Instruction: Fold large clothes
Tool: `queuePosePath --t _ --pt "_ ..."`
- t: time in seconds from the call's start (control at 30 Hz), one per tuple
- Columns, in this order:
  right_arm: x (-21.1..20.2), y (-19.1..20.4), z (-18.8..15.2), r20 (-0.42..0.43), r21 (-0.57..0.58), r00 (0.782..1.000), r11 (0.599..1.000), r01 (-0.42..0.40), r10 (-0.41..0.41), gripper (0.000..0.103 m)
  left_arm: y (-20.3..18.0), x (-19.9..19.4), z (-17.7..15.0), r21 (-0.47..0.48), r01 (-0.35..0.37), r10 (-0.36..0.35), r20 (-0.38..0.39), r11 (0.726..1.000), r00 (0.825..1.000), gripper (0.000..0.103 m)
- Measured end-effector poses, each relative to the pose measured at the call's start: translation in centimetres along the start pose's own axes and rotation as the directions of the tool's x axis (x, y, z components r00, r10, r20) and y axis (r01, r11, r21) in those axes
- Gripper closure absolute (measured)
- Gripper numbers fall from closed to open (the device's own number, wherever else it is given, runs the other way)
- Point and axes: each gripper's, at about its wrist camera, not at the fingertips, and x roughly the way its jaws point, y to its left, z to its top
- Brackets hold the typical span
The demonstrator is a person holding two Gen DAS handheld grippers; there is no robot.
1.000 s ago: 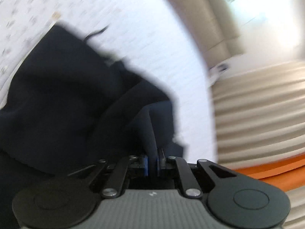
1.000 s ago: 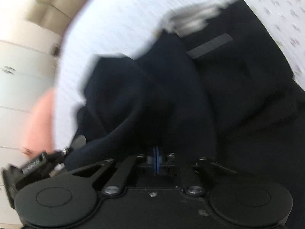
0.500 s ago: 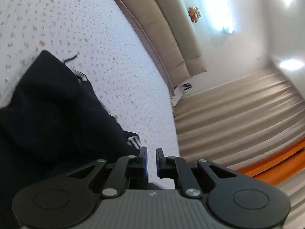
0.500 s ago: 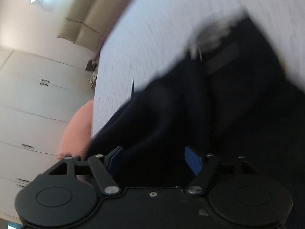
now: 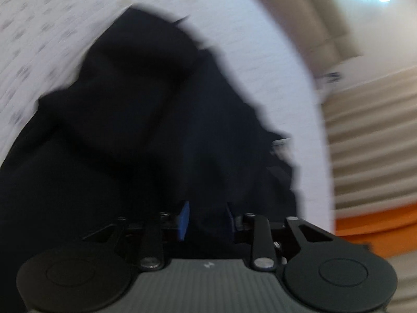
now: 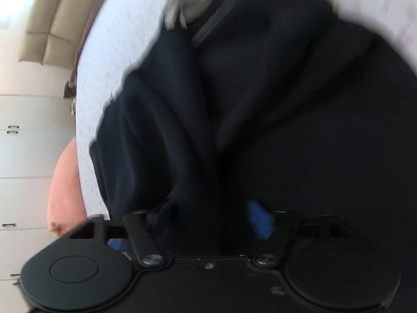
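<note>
White speckled bedding (image 5: 260, 60) carries the dark garment (image 5: 135, 109) near its edge; left gripper (image 5: 207, 221) and right gripper (image 6: 211, 219) gape, apparently gripping nothing, so pinch matching hems evenly.

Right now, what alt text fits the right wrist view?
The right gripper, jaws apart, hovers over a crumpled dark navy garment lying on a white bed. A pink cushion and white cabinets sit left.

No legible text, brand, number or sign in either view; a small pale mark on the left gripper (image 5: 206, 220) body is too blurred to read.
</note>
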Motion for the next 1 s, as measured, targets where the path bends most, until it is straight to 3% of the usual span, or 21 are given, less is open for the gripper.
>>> queuePosePath --t 0.07,0.13,0.23,0.3,0.37,0.43,0.47,0.53,0.63,0.67,0.77,0.83,0.93,1.0 --pt "-0.5 1.0 -0.8 0.013 -0.029 0.999 0.998 -0.050 0.050 0.088 1.3 0.7 -0.2 -0.034 -0.026 0.025 -0.031 0.999 0.999 0.086" --pt "-2.8 3.2 -1.6 0.081 -0.128 0.996 0.991 -0.032 0.043 0.094 1.7 -0.1 -0.3 -0.055 0.027 -0.029 -0.030 0.998 0.999 0.085" --pt "-7.3 6.0 -2.8 0.170 -0.252 0.983 0.967 -0.028 0.073 0.094 1.1 -1.2 -0.6 -0.040 0.091 -0.093 -0.050 0.995 0.994 0.085" --pt "-9.7 7.5 -3.5 0.225 -0.333 0.972 0.943 0.006 0.073 0.096 0.9 -1.6 -1.1 -0.023 0.102 -0.103 -0.049 0.995 0.993 0.085" --pt "-10.5 8.3 -3.5 0.275 -0.374 0.961 0.924 0.080 0.028 0.096 1.2 -1.2 -1.6 -0.017 0.064 -0.065 -0.063 0.998 0.996 0.084" --pt "-9.4 7.7 -3.6 0.276 -0.390 0.959 0.905 0.169 -0.060 0.089 1.9 -0.5 -2.1 -0.003 -0.008 0.008 -0.068 1.000 0.998 0.084" --pt "-8.1 7.3 -3.5 0.266 -0.390 0.955 0.891 0.232 -0.132 0.079 2.2 -0.5 -2.2 0.002 -0.035 0.035 -0.076 0.999 0.996 0.084" --pt "-6.4 6.8 -3.6 0.247 -0.401 0.943 0.862 0.310 -0.225 0.077 2.0 -1.6 -1.9 0.017 -0.042 0.043 -0.059 0.999 0.997 0.084" --pt "-6.2 8.3 -4.3 0.249 -0.452 0.956 0.855 0.254 -0.152 0.070 1.3 -3.5 -1.1 0.072 0.066 -0.065 -0.011 0.995 0.998 0.084" --pt "-6.1 8.8 -4.5 0.253 -0.469 0.960 0.853 0.230 -0.119 0.060 0.6 -3.6 -0.7 0.088 0.100 -0.100 -0.001 0.991 0.995 0.084" --pt "-4.6 11.2 -5.1 0.290 -0.531 0.952 0.811 0.245 -0.097 0.061 -1.1 -2.1 0.2 0.133 0.128 -0.127 -0.011 0.983 0.992 0.084" --pt "-2.6 12.0 -5.6 0.316 -0.554 0.935 0.769 0.318 -0.159 0.067 -1.2 -0.2 0.0 0.170 0.092 -0.089 -0.030 0.981 0.996 0.084" --pt "1.1 10.4 -5.8 0.285 -0.547 0.917 0.738 0.395 -0.279 0.072 0.2 2.1 -1.3 0.226 -0.031 0.056 -0.103 0.974 0.993 0.091" --pt "2.3 8.8 -6.1 0.279 -0.544 0.905 0.724 0.424 -0.321 0.080 1.4 2.1 -1.6 0.184 0.012 0.008 -0.107 0.983 0.994 0.092"
